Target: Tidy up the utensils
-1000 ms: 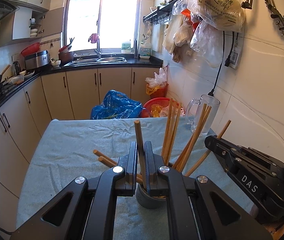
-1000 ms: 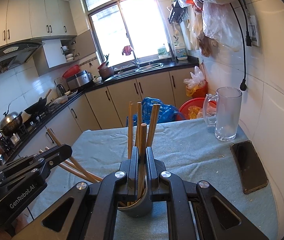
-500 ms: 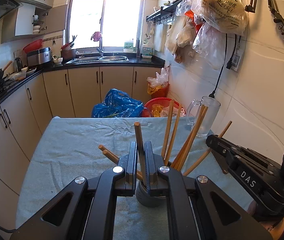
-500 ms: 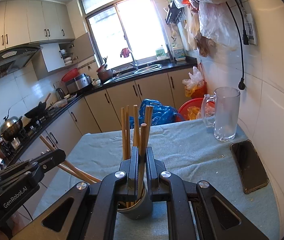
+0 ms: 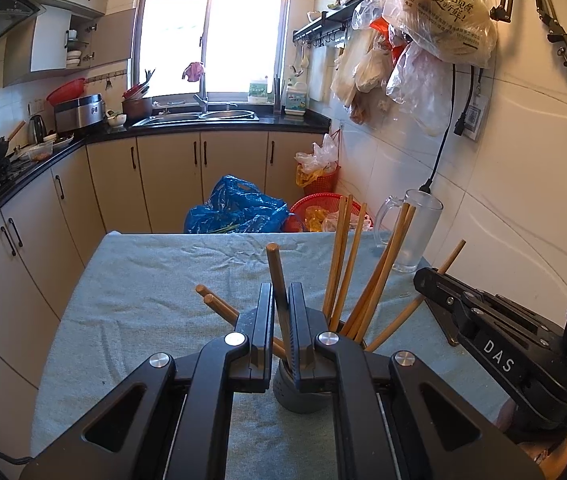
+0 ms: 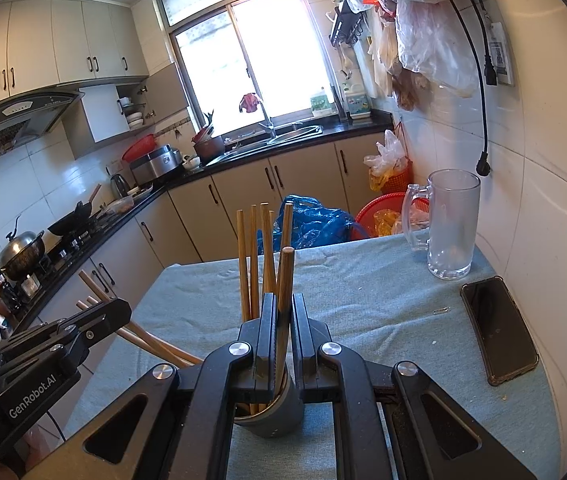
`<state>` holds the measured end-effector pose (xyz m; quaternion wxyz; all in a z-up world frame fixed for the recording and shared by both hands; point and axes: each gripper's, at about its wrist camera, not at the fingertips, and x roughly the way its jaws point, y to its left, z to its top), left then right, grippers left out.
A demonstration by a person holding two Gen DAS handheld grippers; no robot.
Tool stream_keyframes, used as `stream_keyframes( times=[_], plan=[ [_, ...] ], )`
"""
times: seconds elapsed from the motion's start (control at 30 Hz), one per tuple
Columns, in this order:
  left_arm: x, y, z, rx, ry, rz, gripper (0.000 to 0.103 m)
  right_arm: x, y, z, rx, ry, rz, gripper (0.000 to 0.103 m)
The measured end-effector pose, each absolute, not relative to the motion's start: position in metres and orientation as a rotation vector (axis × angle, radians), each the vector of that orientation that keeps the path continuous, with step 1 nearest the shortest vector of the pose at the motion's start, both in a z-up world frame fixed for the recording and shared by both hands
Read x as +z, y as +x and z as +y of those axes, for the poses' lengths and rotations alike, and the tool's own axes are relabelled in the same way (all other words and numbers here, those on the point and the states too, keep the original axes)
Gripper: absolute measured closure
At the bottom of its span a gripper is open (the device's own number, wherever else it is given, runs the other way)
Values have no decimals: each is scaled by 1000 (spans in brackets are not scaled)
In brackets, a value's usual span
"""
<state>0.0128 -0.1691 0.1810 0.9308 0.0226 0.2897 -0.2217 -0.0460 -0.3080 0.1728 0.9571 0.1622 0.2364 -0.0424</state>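
Note:
A grey utensil cup [image 5: 301, 394] stands on the blue-grey cloth and holds several wooden chopsticks [image 5: 341, 264]; it also shows in the right wrist view [image 6: 279, 408]. My left gripper [image 5: 281, 300] is shut on one chopstick [image 5: 275, 272] right above the cup, lower end in the cup. My right gripper [image 6: 281, 312] is shut on another chopstick [image 6: 285, 276] over the same cup. Each gripper shows in the other's view, the right one [image 5: 495, 332] and the left one [image 6: 51, 344].
A glass mug [image 6: 451, 224] and a black phone [image 6: 497, 328] lie at the right, near the tiled wall. The cloth-covered table [image 5: 155, 280] ends ahead, with a blue bag [image 5: 239, 210] and red baskets on the floor beyond. Kitchen counters run along the left.
Both grippers have tilted slightly with their chopsticks over the cup; the chopsticks in the cup have shifted a little. Both stay shut.

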Motion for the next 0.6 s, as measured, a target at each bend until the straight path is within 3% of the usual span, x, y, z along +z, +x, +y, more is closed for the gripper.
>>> stream_keyframes(
  times=[0.6],
  plan=[
    [183,14,-171,-449,51,587,96,172,-45,-308,-86,332,479,95]
  ],
)
